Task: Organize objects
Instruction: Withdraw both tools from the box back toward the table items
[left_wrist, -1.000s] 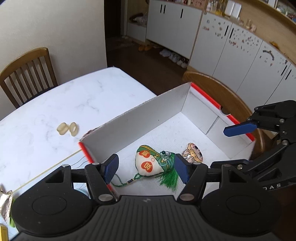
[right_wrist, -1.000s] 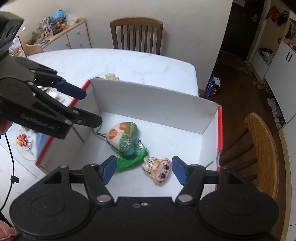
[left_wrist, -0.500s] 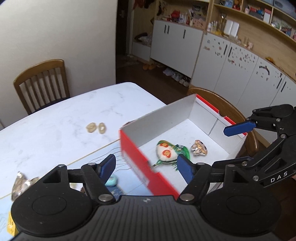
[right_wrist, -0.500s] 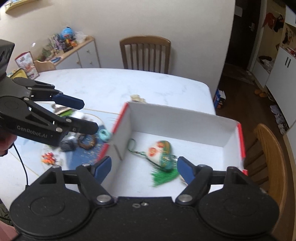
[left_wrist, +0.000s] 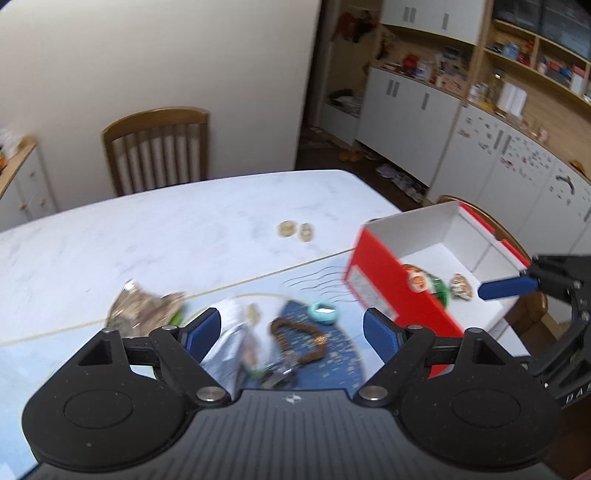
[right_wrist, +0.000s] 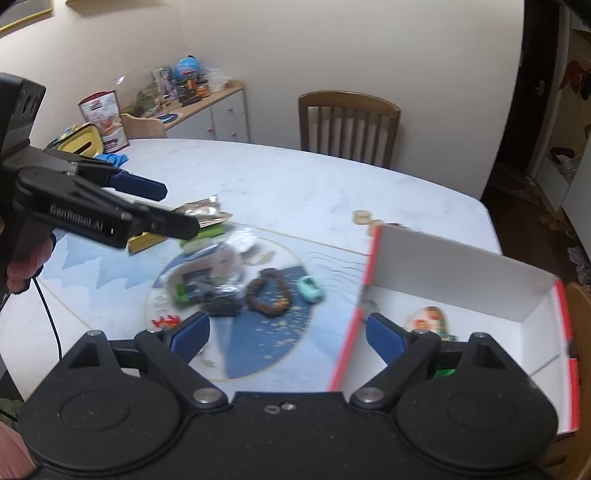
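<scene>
Both the left tongs (left_wrist: 286, 332) and right tongs (right_wrist: 286, 334) are opening, empty. Reaching the bead bracelet (right_wrist: 267, 291) at twelve o'clock, either could snag neighbouring clutter or bump the red box (right_wrist: 461, 273).

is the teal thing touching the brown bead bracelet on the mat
Apart. The right wrist view shows blue mat between the teal thing and the bead bracelet.
</scene>
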